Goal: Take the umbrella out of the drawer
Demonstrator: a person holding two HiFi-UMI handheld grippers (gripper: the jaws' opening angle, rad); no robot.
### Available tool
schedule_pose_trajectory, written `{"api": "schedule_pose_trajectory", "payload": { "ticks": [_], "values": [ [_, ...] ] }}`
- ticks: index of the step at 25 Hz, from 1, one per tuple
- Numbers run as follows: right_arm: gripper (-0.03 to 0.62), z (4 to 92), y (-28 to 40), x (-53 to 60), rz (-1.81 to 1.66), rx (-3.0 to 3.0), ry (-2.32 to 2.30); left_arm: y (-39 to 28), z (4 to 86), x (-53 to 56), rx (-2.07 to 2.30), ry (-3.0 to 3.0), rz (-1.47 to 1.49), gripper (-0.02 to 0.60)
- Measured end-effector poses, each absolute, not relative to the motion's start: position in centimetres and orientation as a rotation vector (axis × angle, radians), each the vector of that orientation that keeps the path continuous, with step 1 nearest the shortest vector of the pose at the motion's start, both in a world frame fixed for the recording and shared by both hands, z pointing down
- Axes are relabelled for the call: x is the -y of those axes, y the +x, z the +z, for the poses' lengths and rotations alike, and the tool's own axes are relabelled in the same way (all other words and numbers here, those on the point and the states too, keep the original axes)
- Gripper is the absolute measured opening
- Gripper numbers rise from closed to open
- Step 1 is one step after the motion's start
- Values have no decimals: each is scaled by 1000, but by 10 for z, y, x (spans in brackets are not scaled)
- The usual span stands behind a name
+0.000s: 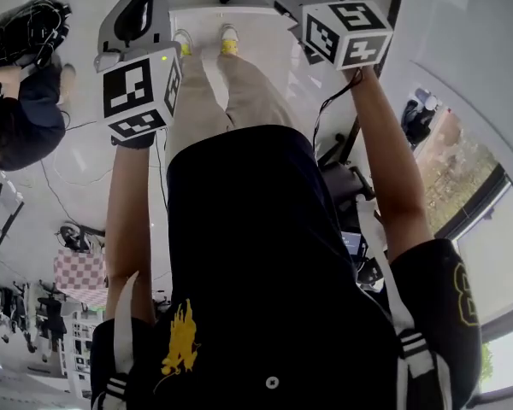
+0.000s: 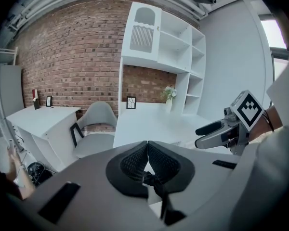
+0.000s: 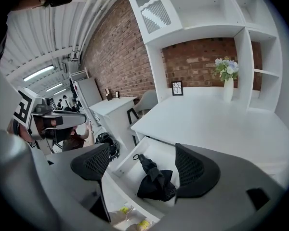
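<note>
umbrella [image 3: 155, 183], black and folded, lies in the open drawer [image 3: 131, 163] below the white desk's [image 3: 221, 124] front edge, its bulk near the drawer's front edge. right gripper [image 3: 143, 162] hovers above it, jaws released and empty. left gripper [image 2: 147, 150] is clenched, pads touching.

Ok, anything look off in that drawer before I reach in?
Only the umbrella: it lies in the open drawer with its black canopy loose and bunched rather than wrapped tight, so the fabric might snag. Nothing is spilled; the vase on the desk stands upright.
</note>
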State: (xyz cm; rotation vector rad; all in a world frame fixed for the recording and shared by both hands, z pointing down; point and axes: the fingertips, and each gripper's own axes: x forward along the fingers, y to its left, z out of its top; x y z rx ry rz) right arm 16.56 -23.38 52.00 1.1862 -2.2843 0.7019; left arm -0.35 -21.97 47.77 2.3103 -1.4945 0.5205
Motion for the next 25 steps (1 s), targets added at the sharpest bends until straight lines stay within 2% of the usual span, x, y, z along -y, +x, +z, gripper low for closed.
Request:
{"api": "schedule_pose_trajectory", "payload": {
  "ticks": [18,25],
  "values": [
    [446,589,143,263,612,2199,1139,-20,527,239,1515,2284,456,20],
    [446,612,131,262,540,2193,1060,-15,576,228,1430,2297,546,20]
  ]
}}
